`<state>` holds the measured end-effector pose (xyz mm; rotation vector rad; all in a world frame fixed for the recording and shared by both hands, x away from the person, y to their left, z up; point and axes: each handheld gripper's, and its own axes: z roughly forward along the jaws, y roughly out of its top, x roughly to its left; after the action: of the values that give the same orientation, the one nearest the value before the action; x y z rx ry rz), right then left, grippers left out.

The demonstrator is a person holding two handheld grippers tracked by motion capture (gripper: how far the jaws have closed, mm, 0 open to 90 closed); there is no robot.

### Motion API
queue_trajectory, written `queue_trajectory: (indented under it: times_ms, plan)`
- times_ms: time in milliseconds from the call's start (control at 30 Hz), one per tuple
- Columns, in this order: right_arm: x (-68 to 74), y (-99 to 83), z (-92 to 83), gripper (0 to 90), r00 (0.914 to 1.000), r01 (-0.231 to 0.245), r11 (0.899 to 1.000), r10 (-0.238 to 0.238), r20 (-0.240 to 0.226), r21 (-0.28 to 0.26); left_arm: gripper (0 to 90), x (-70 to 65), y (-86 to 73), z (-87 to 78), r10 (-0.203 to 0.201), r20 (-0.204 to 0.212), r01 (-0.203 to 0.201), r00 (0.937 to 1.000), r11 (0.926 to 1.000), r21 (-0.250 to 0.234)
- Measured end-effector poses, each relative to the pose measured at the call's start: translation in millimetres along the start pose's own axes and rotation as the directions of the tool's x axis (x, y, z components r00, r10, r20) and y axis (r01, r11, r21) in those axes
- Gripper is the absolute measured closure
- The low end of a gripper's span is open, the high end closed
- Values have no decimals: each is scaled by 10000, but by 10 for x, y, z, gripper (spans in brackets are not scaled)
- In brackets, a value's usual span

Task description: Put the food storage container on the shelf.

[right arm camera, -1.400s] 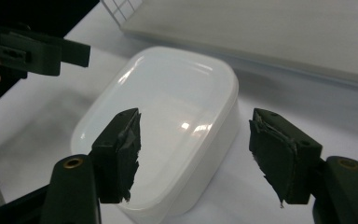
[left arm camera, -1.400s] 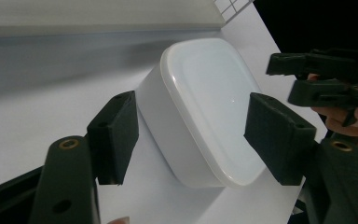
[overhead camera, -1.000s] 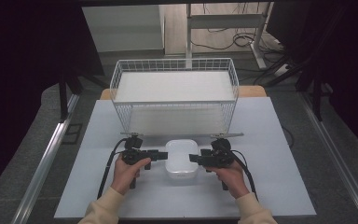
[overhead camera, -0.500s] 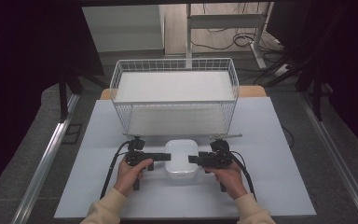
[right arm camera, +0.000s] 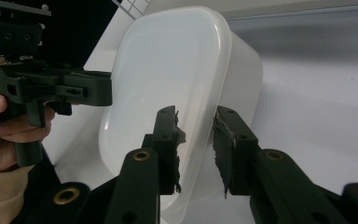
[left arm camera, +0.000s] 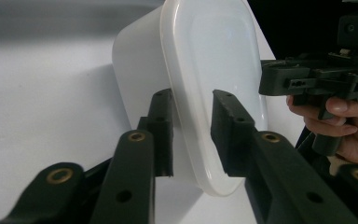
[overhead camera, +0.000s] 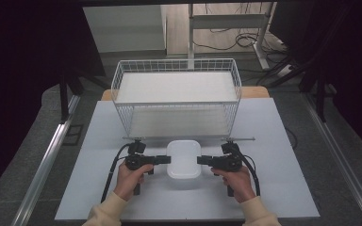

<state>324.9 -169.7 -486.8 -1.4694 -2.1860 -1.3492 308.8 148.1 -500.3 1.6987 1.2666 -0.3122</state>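
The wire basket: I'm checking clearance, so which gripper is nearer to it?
Neither clearly. The left gripper and right gripper flank the lidded white container, both similarly short of the wire basket behind it.

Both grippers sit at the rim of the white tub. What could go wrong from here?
1. The left gripper and right gripper straddle only the thin rim of the white lidded plastic container, jaws not yet closed on it; a shallow bite may slip.
2. The right gripper's pads look torn, which could weaken grip.
3. The white wire basket stands close behind, so a lift forward might clip its front edge.
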Motion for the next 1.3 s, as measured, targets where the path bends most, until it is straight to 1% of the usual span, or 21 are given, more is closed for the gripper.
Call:
queue_trajectory:
  times_ms: [67,167,233,300,400,433,500,633,800,833,867,900,933,967,1133,1300]
  plan:
    - [13,-13,-19,732,10000,-51,10000,51,-78,-29,713,-24,-13,-18,159,-107,-159,9998,9999,-30]
    - [33,-21,-45,760,9998,18,10000,-19,-181,-84,734,-45,-26,-50,344,-219,-349,9992,9991,-221]
    - [46,-25,-61,786,9995,120,9997,-125,-281,-190,757,-58,-31,-73,444,-287,-452,9986,9985,-300]
    - [68,-30,-70,797,9992,340,9991,-345,-204,-234,771,-70,-37,-85,512,-333,-523,9981,9981,-321]
    - [75,-33,-72,797,9990,406,9989,-411,-183,-247,773,-79,-45,-90,606,-377,-618,9974,9976,-316]
    - [84,-35,-77,797,9981,585,9979,-590,-158,-286,774,-84,-47,-93,661,-406,-672,9970,9973,-281]
    - [89,-34,-81,798,9978,642,9975,-646,-148,-291,775,-88,-49,-96,700,-414,-712,9967,9971,-281]
    - [131,-25,-123,800,9954,936,9947,-945,-184,-433,775,-127,-47,-136,861,-392,-876,9955,9954,-398]
    - [232,-2,-194,802,9896,1418,9876,-1431,-143,-673,774,-185,-26,-209,1145,-359,-1163,9928,9918,-528]
    - [265,4,-219,802,9870,1585,9842,-1601,-132,-789,774,-224,-22,-239,1317,-421,-1341,9904,9890,-622]
    - [265,4,-219,802,9870,1585,9842,-1601,-132,-789,774,-224,-22,-239,1317,-421,-1341,9904,9890,-622]
    - [288,9,-241,803,9847,1720,9812,-1739,-138,-880,774,-266,-17,-266,1435,-476,-1466,9885,9867,-701]
    - [288,9,-241,803,9847,1720,9812,-1739,-138,-880,774,-266,-17,-266,1435,-476,-1466,9885,9867,-701]
    - [303,12,-254,803,9834,1790,9795,-1811,-146,-928,774,-288,-11,-291,1539,-501,-1573,9868,9849,-725]
    - [390,33,-324,804,9756,2152,9690,-2187,-166,-1212,774,-361,13,-369,1834,-534,-1876,9816,9783,-881]
    - [464,46,-376,804,9676,2489,9585,-2525,-88,-1390,774,-438,23,-432,2146,-632,-2202,9747,9703,-1006]
